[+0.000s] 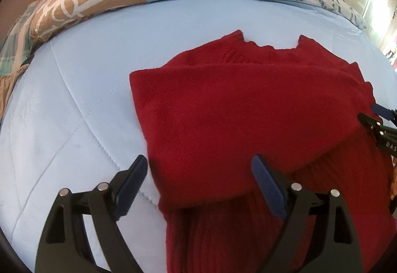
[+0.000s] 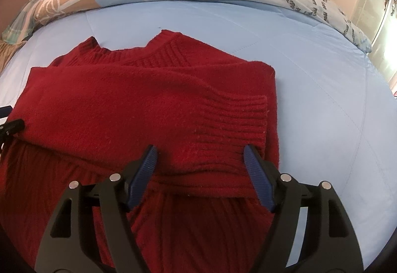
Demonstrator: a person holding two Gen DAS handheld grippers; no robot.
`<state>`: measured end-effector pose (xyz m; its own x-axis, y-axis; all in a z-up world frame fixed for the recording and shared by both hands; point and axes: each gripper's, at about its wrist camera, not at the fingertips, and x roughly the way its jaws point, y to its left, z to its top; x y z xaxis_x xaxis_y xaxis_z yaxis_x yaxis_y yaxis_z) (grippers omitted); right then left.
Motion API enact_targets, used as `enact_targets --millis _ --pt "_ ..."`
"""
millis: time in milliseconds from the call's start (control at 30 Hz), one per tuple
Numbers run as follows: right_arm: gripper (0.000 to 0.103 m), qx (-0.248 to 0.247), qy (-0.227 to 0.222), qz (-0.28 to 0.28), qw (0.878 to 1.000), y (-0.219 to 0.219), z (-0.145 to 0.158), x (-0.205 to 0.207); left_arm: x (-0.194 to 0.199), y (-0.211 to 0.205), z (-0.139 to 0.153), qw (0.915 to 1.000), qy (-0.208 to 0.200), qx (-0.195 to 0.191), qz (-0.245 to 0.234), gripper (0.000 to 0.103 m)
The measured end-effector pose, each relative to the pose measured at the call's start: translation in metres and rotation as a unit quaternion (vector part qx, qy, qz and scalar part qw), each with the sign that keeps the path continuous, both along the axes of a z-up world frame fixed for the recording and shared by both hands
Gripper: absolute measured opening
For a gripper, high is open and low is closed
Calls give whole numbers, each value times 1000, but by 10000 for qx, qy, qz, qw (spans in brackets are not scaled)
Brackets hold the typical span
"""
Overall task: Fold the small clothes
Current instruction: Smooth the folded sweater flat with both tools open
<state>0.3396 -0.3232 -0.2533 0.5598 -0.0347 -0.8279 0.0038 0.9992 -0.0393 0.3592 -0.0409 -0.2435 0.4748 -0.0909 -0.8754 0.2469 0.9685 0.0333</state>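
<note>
Red sweater [image 1: 235, 119] flat on blue quilt [image 1: 74, 99], sleeves folded across chest. Left gripper [image 1: 199, 171] spread wide, straddling sweater's left edge; right gripper [image 2: 199, 157] spread over ribbed cuff [image 2: 238, 119], clamping nothing. Sleeve fold looks done (judgement); next: grab hem, fold toward collar.

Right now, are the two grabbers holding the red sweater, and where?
No, nothing is held. The left gripper and right gripper both stand open over the red sweater, pads not pinching it.
</note>
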Motion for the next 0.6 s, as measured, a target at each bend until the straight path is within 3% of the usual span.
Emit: enact_targets --millis 267,600 --pt "76 -79 175 201 9996 7 12 -33 -35 0 9 9999 68 -68 -140 87" --pt "76 -108 409 409 9983 16 7 -75 -78 -6 -3 9989 405 -165 -150 87"
